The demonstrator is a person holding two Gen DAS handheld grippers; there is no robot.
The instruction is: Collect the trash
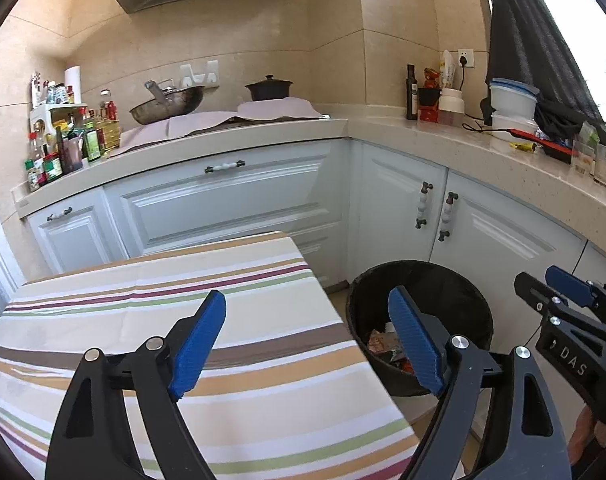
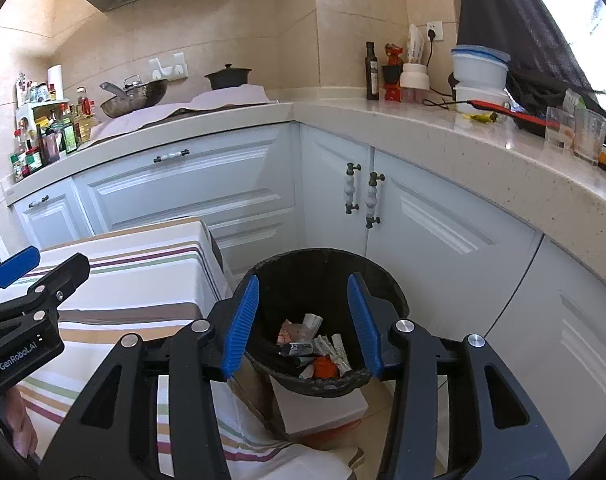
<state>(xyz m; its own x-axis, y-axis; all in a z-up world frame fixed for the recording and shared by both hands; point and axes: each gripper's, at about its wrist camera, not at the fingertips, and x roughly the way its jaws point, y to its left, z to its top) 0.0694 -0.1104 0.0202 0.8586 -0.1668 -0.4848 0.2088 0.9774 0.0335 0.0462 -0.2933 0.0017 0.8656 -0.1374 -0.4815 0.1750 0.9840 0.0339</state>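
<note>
Hovering right gripper [image 2: 303, 328] over black bin [image 2: 387, 280], fingers apart and empty, likely because its piece is dropped | left gripper [image 1: 307, 344] spread, empty, over striped table [image 1: 143, 280] beside bin | trash [image 2: 315, 350]: crumpled wrappers, orange scrap, at bin's bottom

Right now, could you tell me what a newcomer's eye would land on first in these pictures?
Probably the black trash bin on the floor by the white corner cabinets, with wrappers lying inside it. The right gripper hangs open above it, empty. Beside the bin is the striped tablecloth, with the left gripper open over its edge.
</note>
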